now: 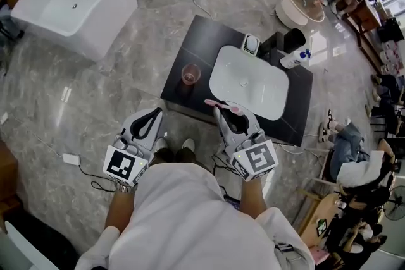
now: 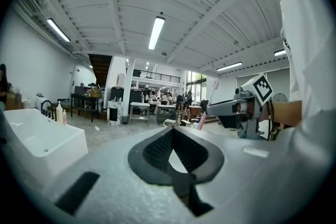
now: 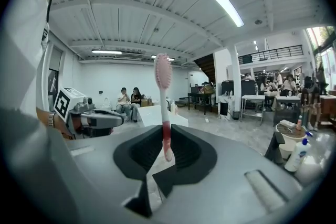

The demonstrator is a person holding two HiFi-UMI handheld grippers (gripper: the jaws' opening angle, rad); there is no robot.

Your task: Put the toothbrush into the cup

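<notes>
A pink toothbrush lies crosswise in my right gripper, which is shut on its handle above the near edge of the dark counter. In the right gripper view the toothbrush stands upright between the jaws, bristle head on top. A clear pinkish cup stands on the counter's left part, beyond and left of the right gripper. My left gripper hangs shut and empty over the floor, near the counter's front left corner. From the left gripper view, the right gripper and toothbrush show at right.
A white sink basin fills the counter's middle. Behind it stand a white pump bottle, a black cup and a small white device. A white bathtub sits far left. People sit at the right.
</notes>
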